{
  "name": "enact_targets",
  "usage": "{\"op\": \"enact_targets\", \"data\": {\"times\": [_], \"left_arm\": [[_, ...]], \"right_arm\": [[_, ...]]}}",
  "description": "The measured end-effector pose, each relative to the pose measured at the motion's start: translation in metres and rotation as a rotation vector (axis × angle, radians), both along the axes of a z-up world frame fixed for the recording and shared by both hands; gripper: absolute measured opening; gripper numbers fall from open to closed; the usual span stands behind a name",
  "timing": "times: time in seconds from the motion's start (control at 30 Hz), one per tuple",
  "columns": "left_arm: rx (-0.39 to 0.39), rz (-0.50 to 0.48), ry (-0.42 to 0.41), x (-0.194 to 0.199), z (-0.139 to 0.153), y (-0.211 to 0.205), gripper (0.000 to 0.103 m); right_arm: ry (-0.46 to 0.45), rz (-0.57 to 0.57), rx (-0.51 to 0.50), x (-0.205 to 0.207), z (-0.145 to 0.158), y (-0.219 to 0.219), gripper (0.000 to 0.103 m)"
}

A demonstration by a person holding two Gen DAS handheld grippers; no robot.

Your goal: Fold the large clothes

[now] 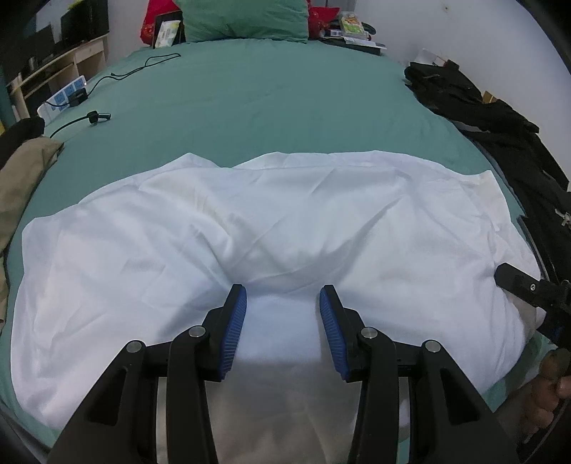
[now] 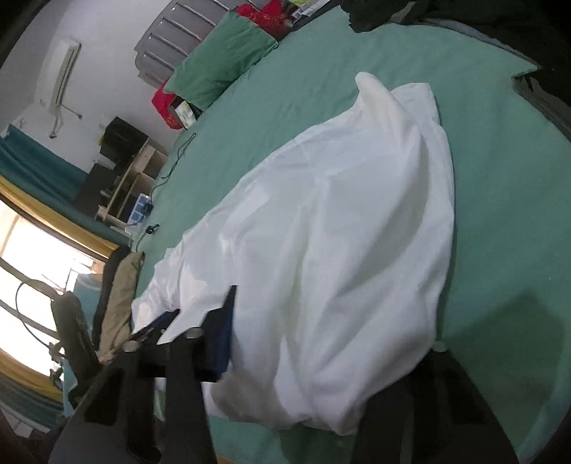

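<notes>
Dark clothes (image 1: 499,117) heaped along the bed's edge to the right of the left tool (image 1: 283,303), a tan garment (image 1: 25,178) bunched at the opposite edge on its left; black cables (image 1: 142,69) and a white power strip (image 1: 64,96) lie far ahead-left, a green pillow (image 1: 246,18) w/ red items and boxes beyond at the head of the bed. Nothing sits between the left tool and the cloth. Bed (image 1: 267,100) covered in a teal-green sheet; white walls, wooden shelving at the far left, a bright window in the right wrist view. White garment (image 1: 267,221) spread wide across the near half of the bed, wrinkled, directly under and ahead of the left tool, whose blue pads (image 1: 235,321) stand apart over the fabric, gripping nothing. Right tool (image 2: 321,321): white cloth (image 2: 339,232) piles over it, hiding one finger; clamped or not, can't tell
</notes>
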State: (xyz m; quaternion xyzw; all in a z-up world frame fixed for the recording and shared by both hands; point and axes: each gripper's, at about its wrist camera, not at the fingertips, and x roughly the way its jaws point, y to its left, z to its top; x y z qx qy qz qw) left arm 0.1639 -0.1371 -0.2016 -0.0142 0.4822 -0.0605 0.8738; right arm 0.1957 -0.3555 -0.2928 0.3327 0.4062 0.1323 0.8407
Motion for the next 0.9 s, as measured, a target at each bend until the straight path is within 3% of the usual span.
{"op": "enact_targets", "data": {"times": [0.03,0.13,0.47,0.67,0.77,0.9], "left_arm": [[0.005,-0.001,0.001,0.0,0.0,-0.001,0.045],[0.022,-0.005,0.005,0.002,0.001,-0.006,0.045],[0.027,-0.024,0.045,0.007,0.004,-0.006,0.045],[-0.099,-0.01,0.085,0.005,0.015,0.019,0.045],[-0.137,0.005,0.035,-0.007,0.035,0.038,0.045],[-0.128,0.033,-0.045,-0.028,0.063,0.072,0.045]], "right_arm": [[-0.011,0.006,0.001,-0.001,0.003,0.001,0.028],[-0.046,0.02,-0.045,-0.003,0.017,0.009,0.023],[-0.152,0.04,-0.137,-0.008,0.072,0.04,0.022],[-0.223,0.102,-0.252,-0.003,0.109,0.077,0.022],[-0.243,0.139,-0.31,0.002,0.12,0.097,0.022],[-0.275,0.202,-0.387,0.009,0.131,0.133,0.022]]}}
